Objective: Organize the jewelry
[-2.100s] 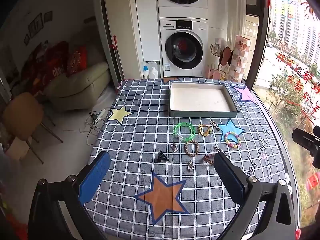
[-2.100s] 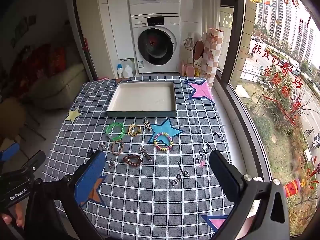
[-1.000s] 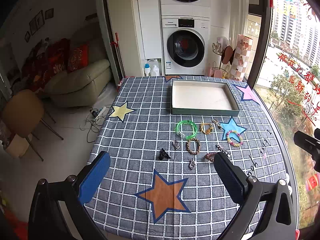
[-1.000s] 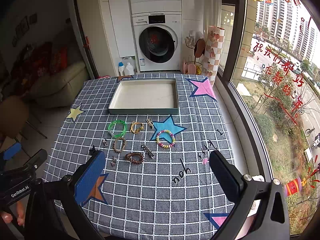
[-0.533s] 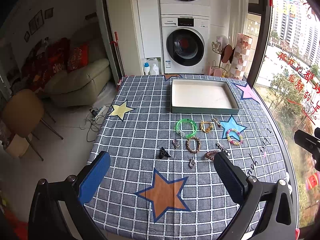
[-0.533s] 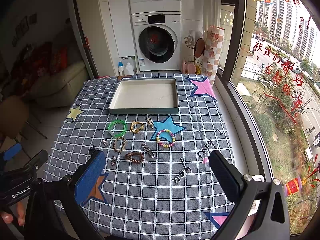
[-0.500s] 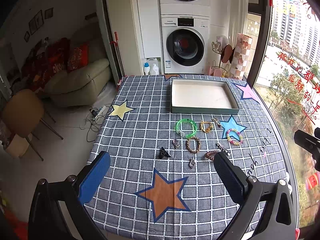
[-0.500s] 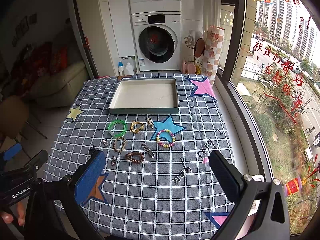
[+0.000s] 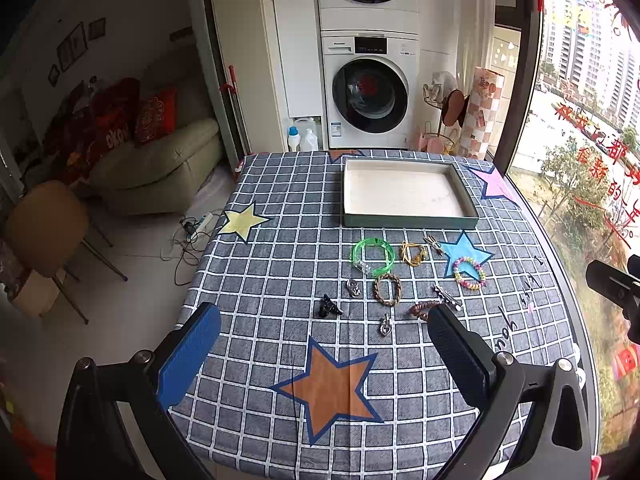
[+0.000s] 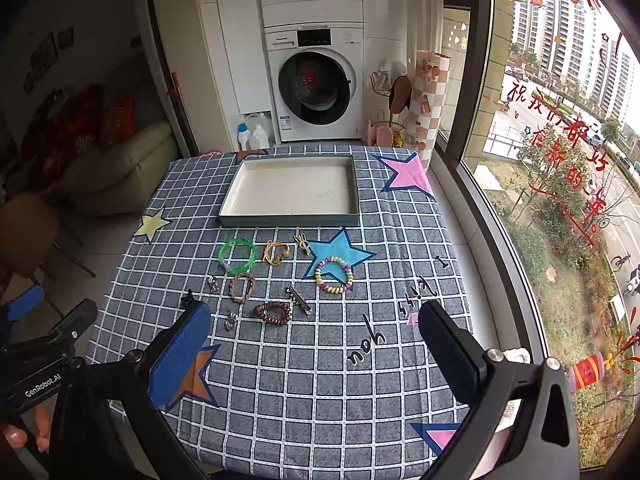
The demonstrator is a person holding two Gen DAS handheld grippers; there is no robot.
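Note:
Several pieces of jewelry lie on the checked tablecloth (image 9: 272, 272) in front of an empty white tray (image 9: 404, 194) (image 10: 292, 192): a green bangle (image 9: 372, 256) (image 10: 237, 255), a gold bracelet (image 9: 414, 253), a pastel bead bracelet (image 9: 469, 273) (image 10: 334, 274), a braided brown bracelet (image 9: 387, 289), a brown coil band (image 10: 273, 313), a metal clip (image 10: 299, 294), small charms and a black clip (image 9: 329, 307). My left gripper (image 9: 324, 348) is open and empty, above the table's near edge. My right gripper (image 10: 314, 344) is open and empty, to the right of it.
A washer and dryer stack (image 9: 370, 80) stands behind the table. A window (image 10: 560, 120) runs along the right side. A sofa (image 9: 152, 168) and a chair (image 9: 44, 224) stand at the left. The other gripper shows at the right edge (image 9: 616, 284).
Both views have shifted only slightly; the table sits a little lower and nearer in view than two seconds ago. Both grippers stay open and the jewelry has not moved.

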